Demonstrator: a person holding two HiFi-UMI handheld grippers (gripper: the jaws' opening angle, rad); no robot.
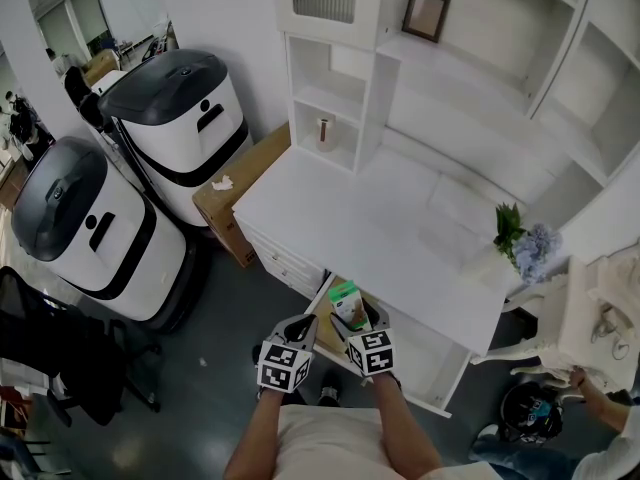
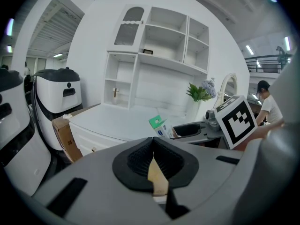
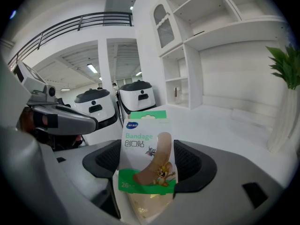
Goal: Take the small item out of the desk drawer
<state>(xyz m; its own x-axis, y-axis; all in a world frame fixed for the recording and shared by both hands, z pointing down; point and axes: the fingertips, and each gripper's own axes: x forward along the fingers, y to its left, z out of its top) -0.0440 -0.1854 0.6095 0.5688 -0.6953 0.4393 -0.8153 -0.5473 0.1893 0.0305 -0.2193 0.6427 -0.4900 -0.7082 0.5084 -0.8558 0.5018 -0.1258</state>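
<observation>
Left gripper: jaws pressed together, nothing held. Bandage box: white, green bands top and bottom, tan plaster picture with cartoon cat and mouse. Upright, pinched in right gripper, over open desk drawer.

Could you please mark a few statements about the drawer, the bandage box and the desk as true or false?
1. The right gripper holds the bandage box between its jaws. True.
2. The desk drawer is shut. False: it stands pulled open under the grippers.
3. A plant stands on the desk. True.
4. The picture frame lies flat on the desk top. False: it stands on an upper shelf.
</observation>
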